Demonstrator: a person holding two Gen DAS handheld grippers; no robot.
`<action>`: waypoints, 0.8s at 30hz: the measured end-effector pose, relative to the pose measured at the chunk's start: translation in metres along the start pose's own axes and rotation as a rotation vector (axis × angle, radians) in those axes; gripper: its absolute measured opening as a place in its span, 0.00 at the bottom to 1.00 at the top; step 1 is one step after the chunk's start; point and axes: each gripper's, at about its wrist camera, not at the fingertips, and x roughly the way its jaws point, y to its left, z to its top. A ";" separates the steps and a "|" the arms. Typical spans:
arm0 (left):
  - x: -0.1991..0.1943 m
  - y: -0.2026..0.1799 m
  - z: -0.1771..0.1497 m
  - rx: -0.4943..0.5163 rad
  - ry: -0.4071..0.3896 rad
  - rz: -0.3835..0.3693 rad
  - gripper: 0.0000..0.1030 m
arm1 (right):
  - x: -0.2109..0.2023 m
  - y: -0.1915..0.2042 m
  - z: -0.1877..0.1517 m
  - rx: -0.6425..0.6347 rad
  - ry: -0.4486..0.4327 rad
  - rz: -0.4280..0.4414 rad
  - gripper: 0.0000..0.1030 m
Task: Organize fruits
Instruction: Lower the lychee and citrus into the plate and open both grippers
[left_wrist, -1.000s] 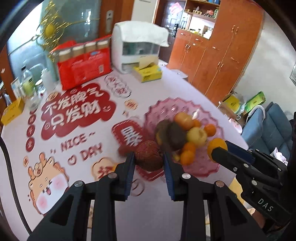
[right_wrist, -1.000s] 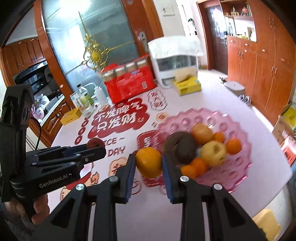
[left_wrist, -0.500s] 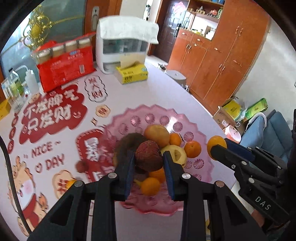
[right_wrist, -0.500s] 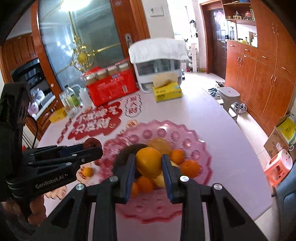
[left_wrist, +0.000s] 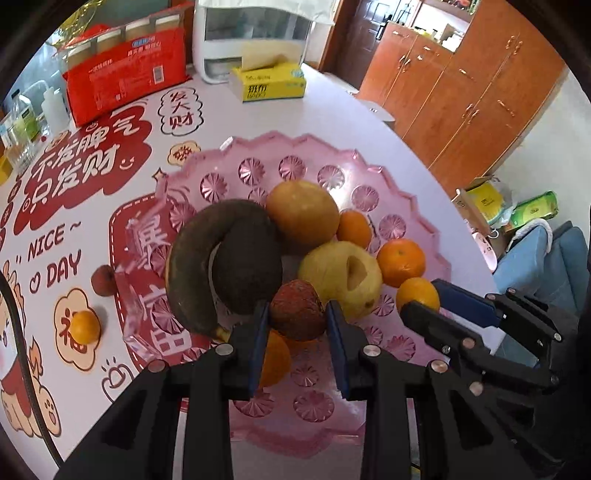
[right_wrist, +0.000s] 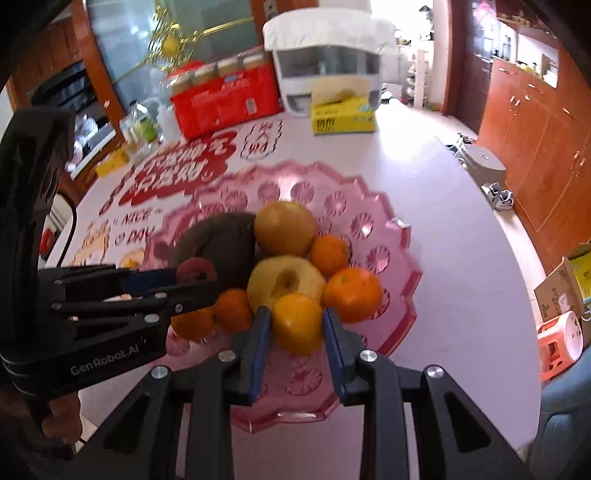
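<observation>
A pink scalloped fruit plate (left_wrist: 295, 166) (right_wrist: 391, 236) holds a blackened banana (left_wrist: 199, 258), a brown pear (left_wrist: 303, 218), a yellow apple (left_wrist: 340, 273) and several small oranges. My left gripper (left_wrist: 297, 314) is shut on a reddish-brown lychee (left_wrist: 297, 310) just above the plate's near side. My right gripper (right_wrist: 295, 325) is shut on an orange (right_wrist: 297, 321), held over the plate next to the apple (right_wrist: 284, 280). Each gripper shows in the other's view: the right gripper (left_wrist: 424, 299) at right, the left gripper (right_wrist: 199, 277) at left. A lychee (left_wrist: 102, 280) and a small orange (left_wrist: 85, 326) lie loose on the table left of the plate.
The table (left_wrist: 351, 118) carries red printed decals. At its far end stand a red carton pack (left_wrist: 125, 77), a white appliance (left_wrist: 255, 33), a yellow tissue box (left_wrist: 269, 83) and bottles (left_wrist: 22, 122). Wooden cabinets (right_wrist: 535, 140) and a stool (right_wrist: 480, 162) lie beyond the right edge.
Both grippers have moved right and down, from beside the plate to low over its fruit pile, each still gripping its fruit. The plate now fills both views.
</observation>
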 end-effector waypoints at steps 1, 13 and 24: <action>0.001 -0.001 -0.001 -0.002 0.003 0.004 0.28 | 0.004 0.000 -0.002 -0.007 0.011 0.007 0.28; 0.010 -0.008 -0.001 0.008 0.015 0.029 0.30 | 0.015 -0.002 -0.011 -0.034 0.046 -0.007 0.30; -0.008 -0.004 -0.003 0.012 -0.020 0.045 0.58 | 0.011 0.000 -0.007 -0.008 0.029 -0.004 0.33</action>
